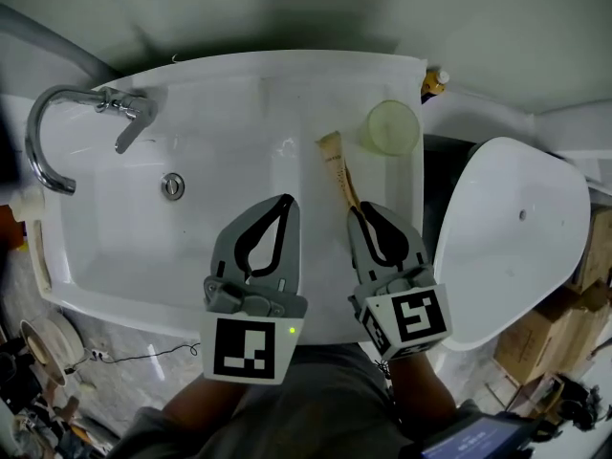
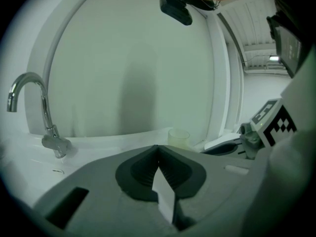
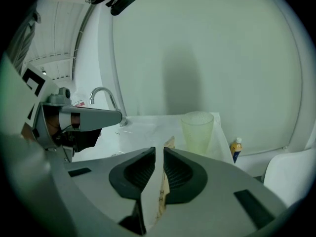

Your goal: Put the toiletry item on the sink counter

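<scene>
Gripping a flat beige tube (image 1: pixel 337 165) by its near end, the R gripper (image 1: pixel 361 210) sits over the right side of the white sink (image 1: pixel 239 75), w/ its jaws pressed close on the tube and only a thin slit btwn them. The tube runs away from the jaw tips toward the back of the sink top and its far end lies just beside a pale see-through cup (image 1: pixel 393 127) that stands upright in the back right corner. Whether the tube's far end touches the surface can't be told. In the right gripper view the tube (image 3: pixel 170 142) pokes up past the R gripper (image 3: pixel 158 152) w/ the cup (image 3: pixel 197 130) right behind it.

L gripper (image 1: pixel 285 199) hangs over the basin, left of the tube and apart from it. Its jaws are shut tight together w/ nothing btwn them, as the left gripper view shows (image 2: pixel 158 148).

Chrome tap (image 1: pixel 107 101) curves out at the sink's back left, and the drain (image 1: pixel 173 185) is in the basin below it. A small bottle w/ a yellow body (image 1: pixel 437 79) stands past the sink's right edge, behind the cup. White oval lid (image 1: pixel 516 228) fills the space to the right of the sink
</scene>
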Available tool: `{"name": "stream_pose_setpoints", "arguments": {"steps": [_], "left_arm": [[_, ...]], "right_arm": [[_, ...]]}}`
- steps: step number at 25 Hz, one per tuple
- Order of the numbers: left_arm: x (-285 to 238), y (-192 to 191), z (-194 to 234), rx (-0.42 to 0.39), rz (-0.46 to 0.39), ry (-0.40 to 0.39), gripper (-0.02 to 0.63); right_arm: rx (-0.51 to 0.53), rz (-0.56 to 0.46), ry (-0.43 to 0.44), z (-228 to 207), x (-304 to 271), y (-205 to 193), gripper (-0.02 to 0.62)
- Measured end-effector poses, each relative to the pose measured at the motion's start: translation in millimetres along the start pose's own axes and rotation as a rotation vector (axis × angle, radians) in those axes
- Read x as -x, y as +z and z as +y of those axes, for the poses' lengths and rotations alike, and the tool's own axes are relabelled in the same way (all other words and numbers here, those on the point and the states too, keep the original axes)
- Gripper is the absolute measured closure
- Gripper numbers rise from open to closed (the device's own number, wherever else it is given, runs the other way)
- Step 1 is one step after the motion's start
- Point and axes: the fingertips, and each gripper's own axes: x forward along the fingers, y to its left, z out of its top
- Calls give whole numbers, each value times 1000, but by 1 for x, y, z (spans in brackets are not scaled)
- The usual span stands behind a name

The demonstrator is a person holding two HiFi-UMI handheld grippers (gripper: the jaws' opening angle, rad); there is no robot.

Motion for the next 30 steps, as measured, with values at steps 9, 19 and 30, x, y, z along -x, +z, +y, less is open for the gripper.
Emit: {"name": "stream_pose_setpoints", "arguments": {"steps": [9,19,30], "left_arm": [[44,45,-15,-47,-137,50,595],[92,90,-38,-106,-267,95,595],[121,112,-58,-152,-326,116,595]], "right_arm": [[88,-186,12,20,57,61,561],[171,-288,-32,28,115,99,572],[223,-357,-36,36,151,120,581]]}}
